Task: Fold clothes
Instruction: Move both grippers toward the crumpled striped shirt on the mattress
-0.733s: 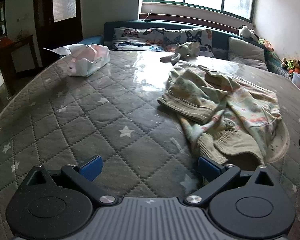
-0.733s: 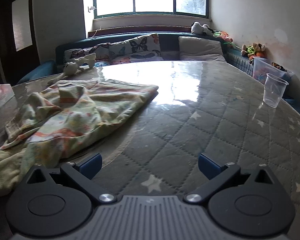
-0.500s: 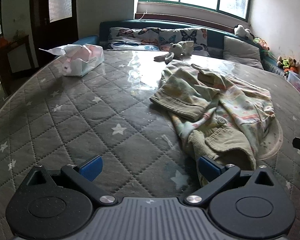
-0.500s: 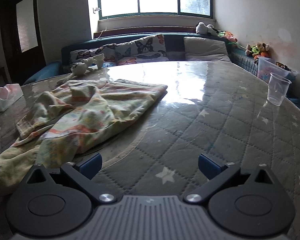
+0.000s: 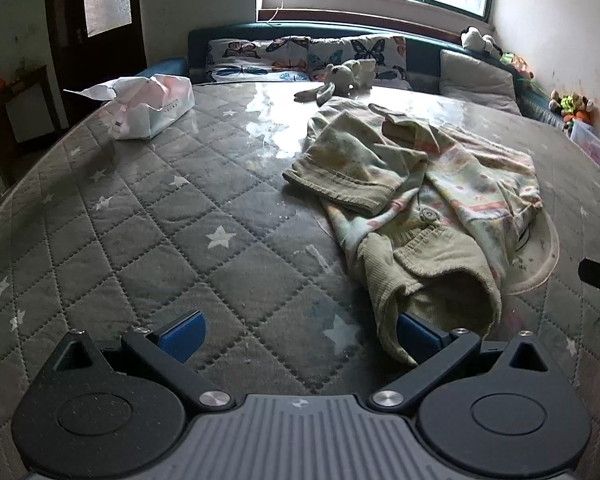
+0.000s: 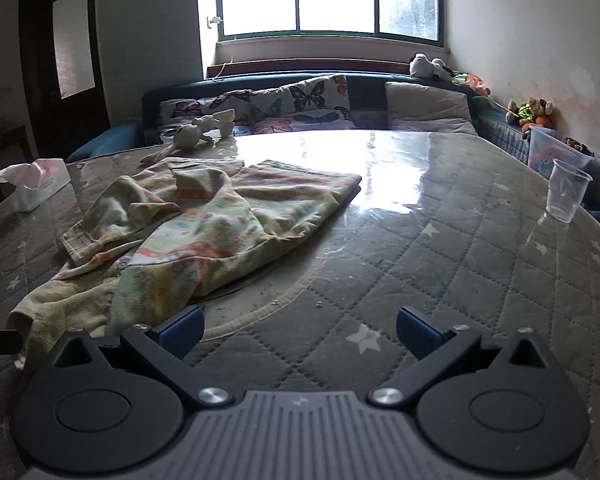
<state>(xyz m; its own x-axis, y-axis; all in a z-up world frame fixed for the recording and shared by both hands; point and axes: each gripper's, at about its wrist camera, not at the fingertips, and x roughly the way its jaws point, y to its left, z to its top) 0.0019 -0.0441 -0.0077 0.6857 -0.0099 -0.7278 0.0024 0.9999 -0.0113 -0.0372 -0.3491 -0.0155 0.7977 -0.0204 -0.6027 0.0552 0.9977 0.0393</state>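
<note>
Both tongs are spread wide and pinch nothing. Left tongs (image 5: 298,338) hang low over the desk (image 5: 148,248), their right blue pad just beside the ribbed cuff of the garment (image 5: 420,208). Right tongs (image 6: 298,330) sit just beside the same garment's (image 6: 204,232) near edge, with their left pad close to the cloth.

That garment, a pale printed top with ribbed trim, lies crumpled near the middle of the desk: one sleeve is thrown across the body, the hem is bunched, and nothing about it is squared or flat. By the look of it, it is still to be folded.

To do this well, each pair of tongs should take a single layer at a clear edge, such as a cuff or hem corner, not a bunched wad. Pulled taut between the two, the cloth would flatten before any crease is made. A tissue box (image 5: 152,110), a plastic cup (image 6: 568,190) and a soft toy (image 5: 340,80) stand well apart from it.
</note>
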